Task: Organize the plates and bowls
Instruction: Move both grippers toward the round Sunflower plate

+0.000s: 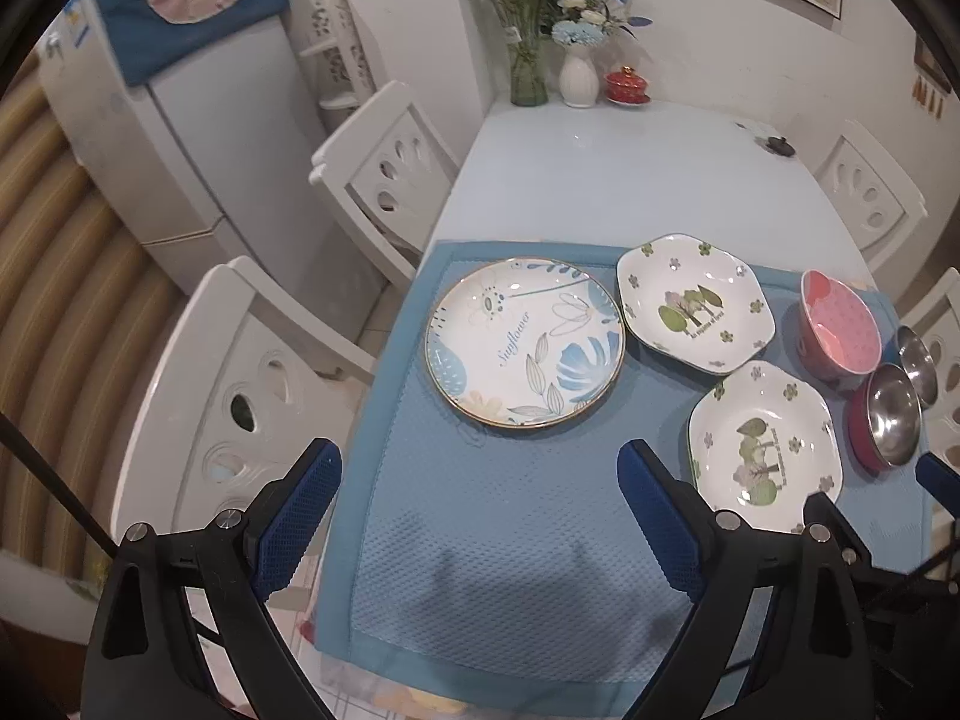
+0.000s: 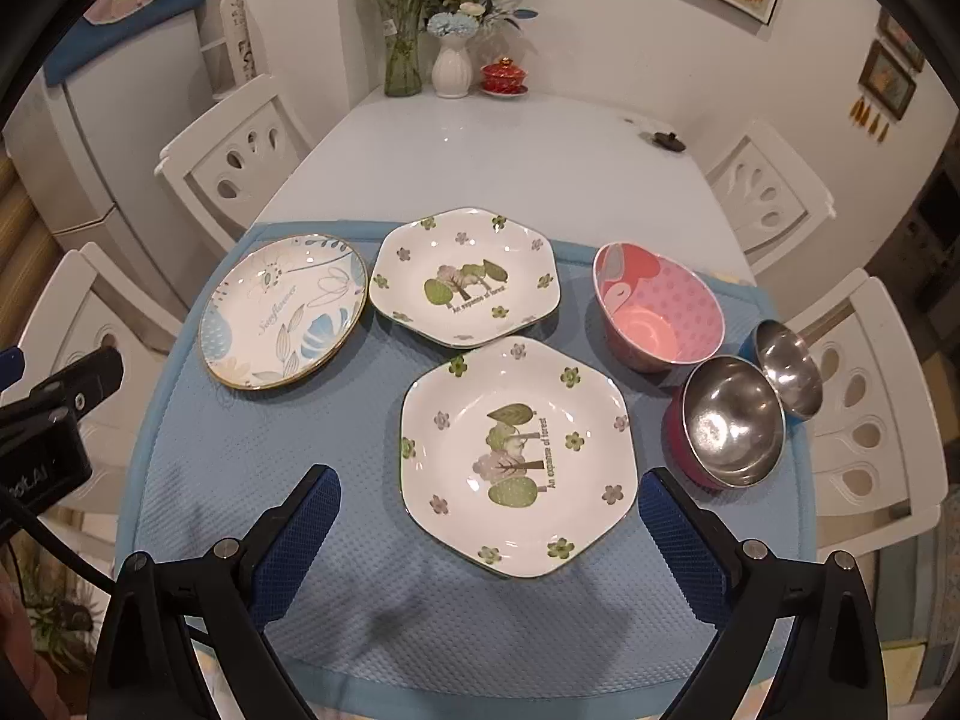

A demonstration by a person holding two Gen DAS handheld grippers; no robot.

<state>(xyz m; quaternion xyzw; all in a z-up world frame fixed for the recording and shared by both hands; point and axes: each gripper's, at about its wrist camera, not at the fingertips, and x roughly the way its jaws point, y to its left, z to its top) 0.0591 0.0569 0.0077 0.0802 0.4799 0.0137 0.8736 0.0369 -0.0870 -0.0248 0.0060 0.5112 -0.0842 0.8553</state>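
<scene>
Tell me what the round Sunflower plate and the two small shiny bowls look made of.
Round Sunflower plate: looks like glazed ceramic, glossy white with printed leaves and a thin gold rim. Two small shiny bowls: mirror-like metal insides, probably stainless steel; the outer shells look coloured, one red, one blue, material unclear.

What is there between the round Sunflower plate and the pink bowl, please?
The farther hexagonal tree plate lies between the Sunflower plate and the pink bowl, touching neither. The right wrist view shows it best.
</scene>
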